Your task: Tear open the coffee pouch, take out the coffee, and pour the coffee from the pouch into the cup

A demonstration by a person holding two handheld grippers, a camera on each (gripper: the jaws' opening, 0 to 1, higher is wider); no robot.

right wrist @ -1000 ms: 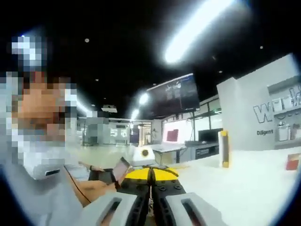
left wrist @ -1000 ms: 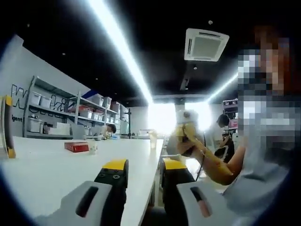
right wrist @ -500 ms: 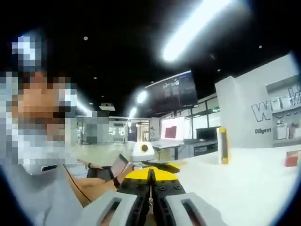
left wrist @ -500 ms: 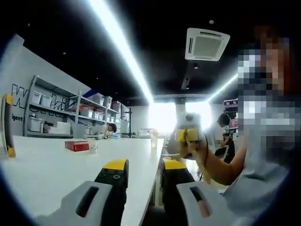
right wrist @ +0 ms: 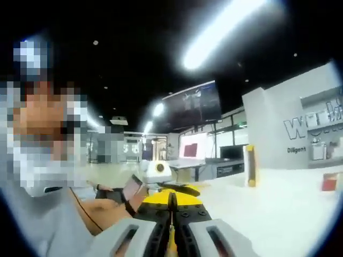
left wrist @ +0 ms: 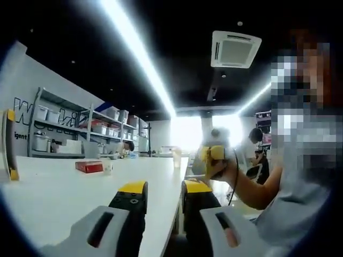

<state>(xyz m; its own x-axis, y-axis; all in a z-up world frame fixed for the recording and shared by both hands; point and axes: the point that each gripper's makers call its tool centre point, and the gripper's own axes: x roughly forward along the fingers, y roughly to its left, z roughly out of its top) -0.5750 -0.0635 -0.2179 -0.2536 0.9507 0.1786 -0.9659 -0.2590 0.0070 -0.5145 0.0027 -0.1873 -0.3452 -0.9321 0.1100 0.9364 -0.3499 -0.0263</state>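
In the left gripper view my left gripper (left wrist: pixel 165 188) stands open above the near edge of the white table (left wrist: pixel 59 195), with nothing between its yellow-tipped jaws. A small red box (left wrist: pixel 88 167) lies on the table far to the left, and a small pale cup (left wrist: pixel 105 167) stands beside it. My right gripper (left wrist: pixel 213 154) hangs off the table's right side in a person's hand, jaws together. In the right gripper view my right gripper (right wrist: pixel 171 199) is shut and nothing shows in its tips. Just beyond it sits the left gripper (right wrist: pixel 182 188). The red box (right wrist: pixel 329 182) is at far right.
A yellow post (left wrist: pixel 9 144) stands at the table's left end, in the right gripper view as yellow post (right wrist: pixel 250 166). A tall pale cup (left wrist: pixel 176 157) stands far down the table. Shelves with bins (left wrist: pixel 59 131) line the wall. A person's forearm (left wrist: pixel 249 190) is to the right.
The right gripper has shifted a little in the person's hand beside the table and now shows sharply. The left gripper has hardly moved. Both jaw states are unchanged.
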